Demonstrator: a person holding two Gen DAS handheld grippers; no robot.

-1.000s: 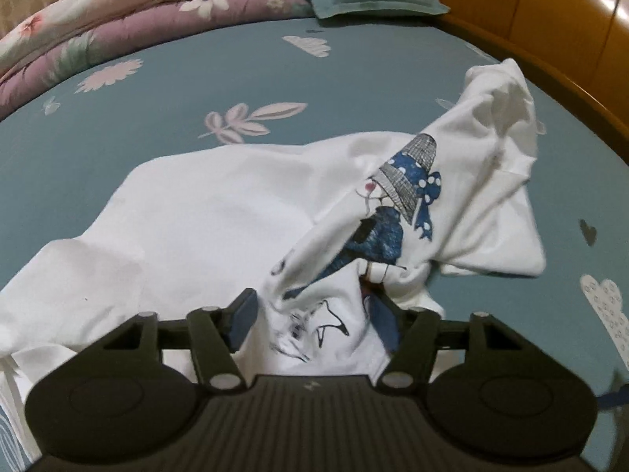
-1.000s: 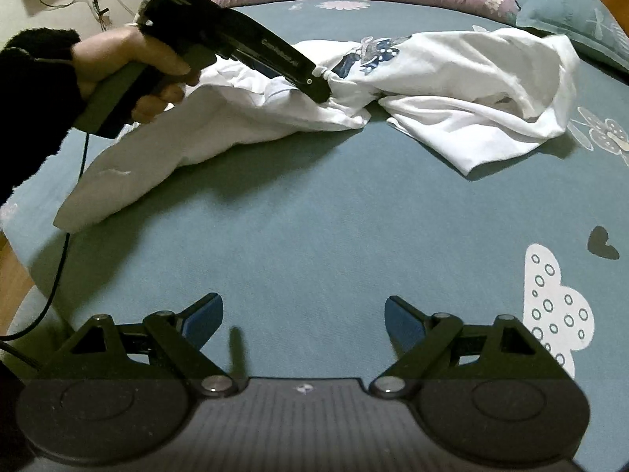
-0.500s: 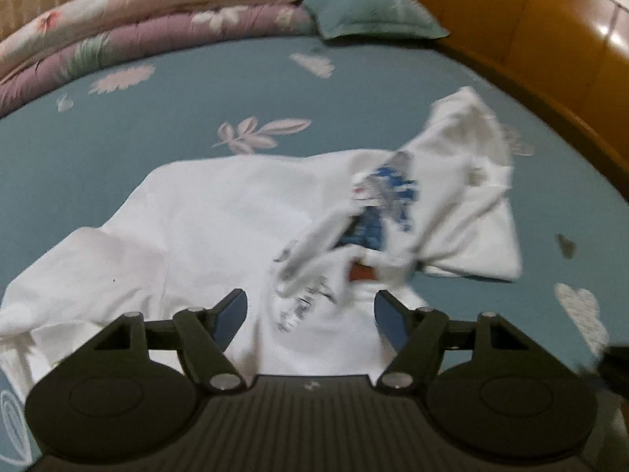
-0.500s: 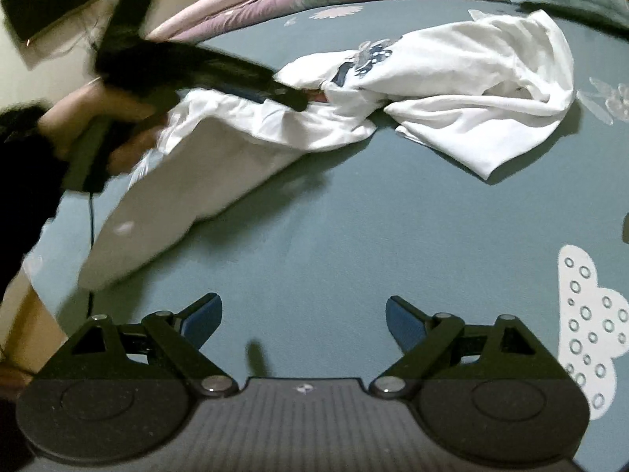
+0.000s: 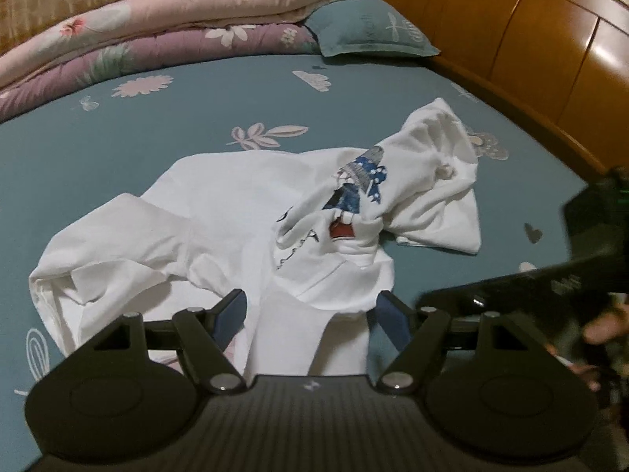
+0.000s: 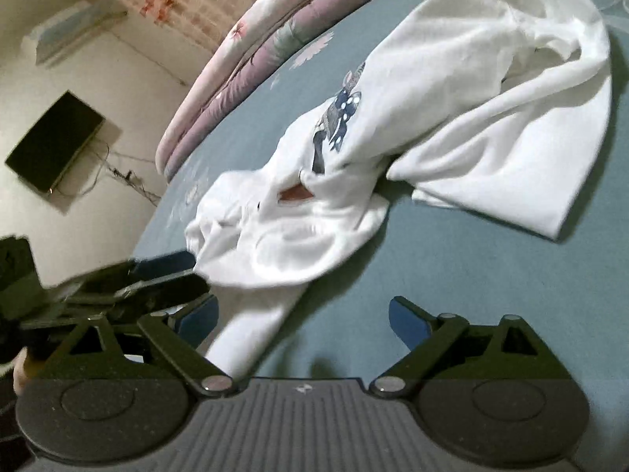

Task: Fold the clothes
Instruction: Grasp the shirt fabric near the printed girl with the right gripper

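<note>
Grippers left [image 5: 310,312] and right [image 6: 302,314] hover low at the crumpled white shirt [image 5: 243,228], jaws spread, empty.

Bed [image 5: 165,126] with teal sheet, printed with flowers, leaves, clouds, hearts. White T-shirt [image 5: 236,212] lies crumpled mid-bed, cartoon print showing, one part bunched toward the wooden headboard [image 5: 550,59]. Beyond the shirt, at the far edge: folded pink and purple floral quilts [image 5: 177,35], stacked. Teal pillow [image 5: 369,31] just beside the quilts, against the headboard.
</note>
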